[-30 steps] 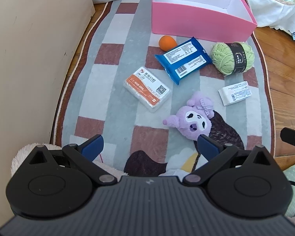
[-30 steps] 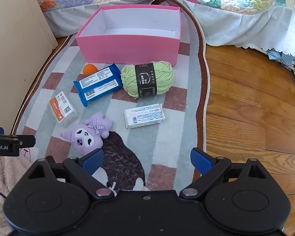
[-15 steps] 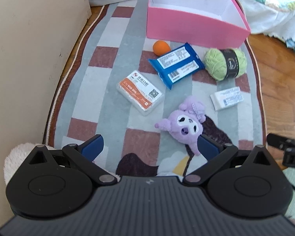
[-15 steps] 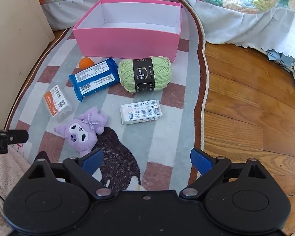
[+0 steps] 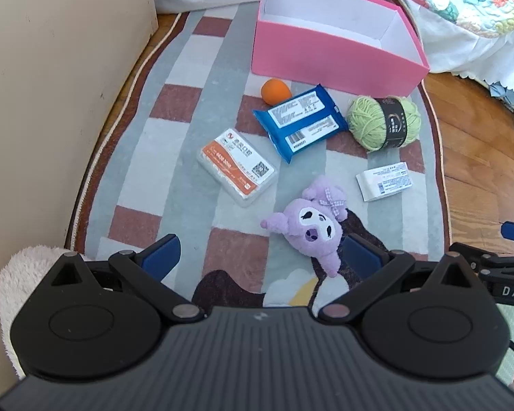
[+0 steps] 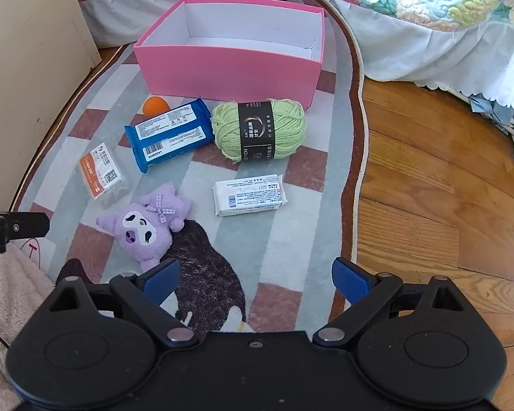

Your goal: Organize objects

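Both my left hand-held gripper and right hand-held gripper gape wide, empty; I judge the soft purple plush toy light and squashy, best pinched across its head.

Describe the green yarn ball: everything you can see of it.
The green yarn ball is a soft, pale-green skein of wound strands, wrapped around its middle by a black paper band with pale print. It lies on its side on the striped rug, just in front of the pink box, whose front wall it may touch. The blue packet lies right beside it. The white packet lies nearer the camera, apart. Neither hand-held gripper touches it.
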Tool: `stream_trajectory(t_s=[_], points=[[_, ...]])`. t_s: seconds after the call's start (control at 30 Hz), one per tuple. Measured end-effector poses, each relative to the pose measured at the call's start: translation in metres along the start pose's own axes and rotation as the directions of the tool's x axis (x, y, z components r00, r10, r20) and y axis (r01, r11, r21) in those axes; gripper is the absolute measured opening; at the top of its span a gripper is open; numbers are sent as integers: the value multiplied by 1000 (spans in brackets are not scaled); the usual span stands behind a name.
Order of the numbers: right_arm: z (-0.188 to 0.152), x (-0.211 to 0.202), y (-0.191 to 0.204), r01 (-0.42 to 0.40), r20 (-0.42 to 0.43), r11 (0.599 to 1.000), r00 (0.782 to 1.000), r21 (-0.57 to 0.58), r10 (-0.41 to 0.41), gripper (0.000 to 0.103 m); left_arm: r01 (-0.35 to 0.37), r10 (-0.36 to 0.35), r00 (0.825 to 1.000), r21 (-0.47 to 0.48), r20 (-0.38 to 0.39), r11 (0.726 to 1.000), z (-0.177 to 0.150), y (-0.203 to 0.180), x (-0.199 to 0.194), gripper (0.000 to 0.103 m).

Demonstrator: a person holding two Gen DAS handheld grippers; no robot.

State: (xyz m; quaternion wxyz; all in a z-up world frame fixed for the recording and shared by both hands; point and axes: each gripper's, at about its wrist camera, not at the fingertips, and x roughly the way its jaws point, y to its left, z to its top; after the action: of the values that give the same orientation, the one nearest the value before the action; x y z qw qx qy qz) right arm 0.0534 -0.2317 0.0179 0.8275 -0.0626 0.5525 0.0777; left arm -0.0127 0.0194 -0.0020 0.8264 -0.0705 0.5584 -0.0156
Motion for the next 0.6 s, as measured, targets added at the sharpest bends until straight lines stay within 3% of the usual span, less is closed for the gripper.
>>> stream_trajectory(t_s=[0.13,0.23,0.43,0.6], points=[[-1,0,0,0,0,1000,1000,1,0,97,-13,12,1000,4,16,1000,0,0,-4,103],[-1,1,0,-3,-3,1000,1000,7,3,97,-103,101,994,48,46,994,-2,-6,-5,102],[-2,5,0,-32,-25,999,999,26,32,97,-98,95,993,44,66,994,-3,-6,-8,102],[-3,7,0,-32,-33,999,999,19,33,97,-201,191,974,69,124,977,-8,-12,-10,103]])
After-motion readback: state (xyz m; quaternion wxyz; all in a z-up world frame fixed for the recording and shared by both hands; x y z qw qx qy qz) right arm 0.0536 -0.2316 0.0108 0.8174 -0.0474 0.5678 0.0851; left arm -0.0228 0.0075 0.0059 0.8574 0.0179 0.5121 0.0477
